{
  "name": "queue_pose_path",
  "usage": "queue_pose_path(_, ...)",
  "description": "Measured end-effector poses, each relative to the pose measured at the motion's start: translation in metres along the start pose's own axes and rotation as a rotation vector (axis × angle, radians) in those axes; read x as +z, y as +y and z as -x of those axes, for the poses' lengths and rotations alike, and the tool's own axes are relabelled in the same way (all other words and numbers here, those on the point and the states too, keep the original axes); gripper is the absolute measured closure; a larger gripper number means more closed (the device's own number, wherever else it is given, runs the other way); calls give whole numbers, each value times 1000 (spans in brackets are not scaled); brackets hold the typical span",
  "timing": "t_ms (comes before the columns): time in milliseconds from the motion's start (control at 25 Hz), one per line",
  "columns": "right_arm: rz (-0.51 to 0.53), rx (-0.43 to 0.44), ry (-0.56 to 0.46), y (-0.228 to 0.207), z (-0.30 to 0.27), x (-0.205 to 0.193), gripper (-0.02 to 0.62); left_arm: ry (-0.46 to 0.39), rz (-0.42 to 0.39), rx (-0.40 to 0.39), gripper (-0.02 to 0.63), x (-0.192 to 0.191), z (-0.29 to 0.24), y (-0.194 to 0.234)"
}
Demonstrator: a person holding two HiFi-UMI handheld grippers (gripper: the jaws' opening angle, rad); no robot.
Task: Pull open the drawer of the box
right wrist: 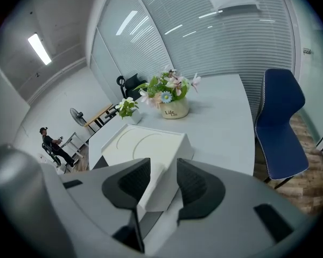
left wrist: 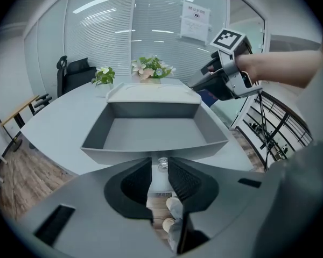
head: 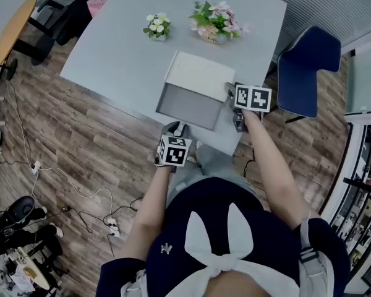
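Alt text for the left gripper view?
An empty grey drawer stands pulled out of a white box on a grey table, its small knob between the left gripper's nearly closed jaws. The right gripper reaches to the box's right side; a small plant and a flower pot stand behind.

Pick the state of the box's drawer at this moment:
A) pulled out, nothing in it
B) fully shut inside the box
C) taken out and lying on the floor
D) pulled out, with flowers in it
A: the grey drawer stands well out from the front of the white box, and the left gripper view looks straight into its bare inside.
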State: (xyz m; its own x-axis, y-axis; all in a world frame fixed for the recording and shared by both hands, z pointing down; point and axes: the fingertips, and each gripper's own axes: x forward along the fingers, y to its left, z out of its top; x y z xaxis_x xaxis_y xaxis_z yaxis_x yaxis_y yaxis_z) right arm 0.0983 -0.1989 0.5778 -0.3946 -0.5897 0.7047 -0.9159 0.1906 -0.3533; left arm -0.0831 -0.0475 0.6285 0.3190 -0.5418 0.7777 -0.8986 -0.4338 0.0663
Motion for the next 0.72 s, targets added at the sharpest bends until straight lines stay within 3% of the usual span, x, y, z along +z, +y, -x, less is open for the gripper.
queue_pose_path(280,19,54,-33,17,27,-2,440,-58,36,35,522,19,26,15)
queue_pose_path(720,165,153,-107,73,67,-7,477,-266,110,34,523,83,72,20)
